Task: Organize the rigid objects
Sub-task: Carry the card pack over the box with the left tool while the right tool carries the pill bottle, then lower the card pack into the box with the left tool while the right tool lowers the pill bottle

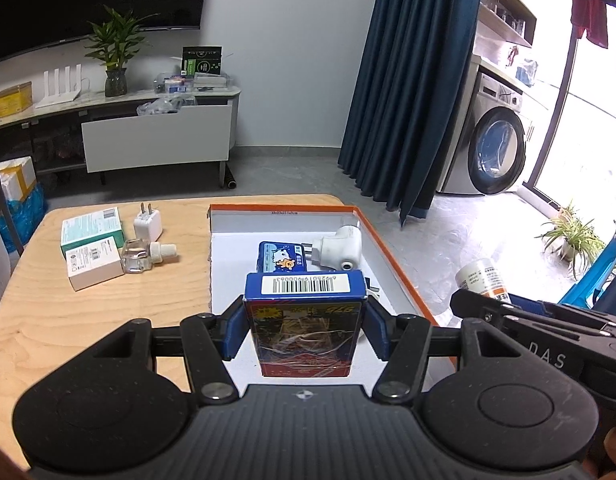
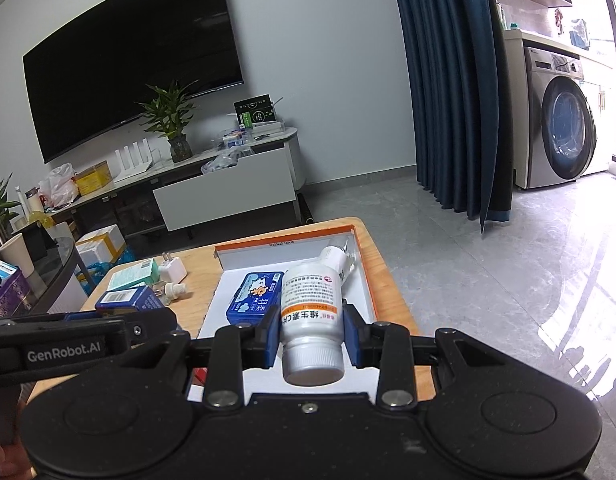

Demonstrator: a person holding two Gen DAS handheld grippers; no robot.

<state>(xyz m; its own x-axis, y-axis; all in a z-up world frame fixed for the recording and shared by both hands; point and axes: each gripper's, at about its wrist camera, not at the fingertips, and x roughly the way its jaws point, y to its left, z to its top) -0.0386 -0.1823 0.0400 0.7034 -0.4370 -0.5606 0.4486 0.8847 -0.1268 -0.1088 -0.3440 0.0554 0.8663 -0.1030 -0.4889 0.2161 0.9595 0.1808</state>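
Note:
My left gripper (image 1: 303, 330) is shut on a blue and red card box (image 1: 305, 322) with a barcode on top, held above the orange-rimmed white tray (image 1: 392, 256). My right gripper (image 2: 311, 330) is shut on a white pill bottle (image 2: 311, 312) with an orange band, cap toward the camera, above the same tray (image 2: 368, 276). A blue tin (image 1: 281, 258) and a white plug adapter (image 1: 340, 248) lie inside the tray. The tin (image 2: 253, 298) also shows in the right wrist view. The pill bottle (image 1: 482, 276) and the card box (image 2: 125, 298) each appear in the other view.
On the wooden table (image 1: 107, 320) left of the tray lie a green box (image 1: 91, 232), a white box (image 1: 93, 268), a white charger (image 1: 147, 224) and a clear glass bottle (image 1: 141, 258). A TV cabinet (image 1: 155, 136), blue curtain (image 1: 408, 80) and washing machine (image 1: 492, 148) stand beyond.

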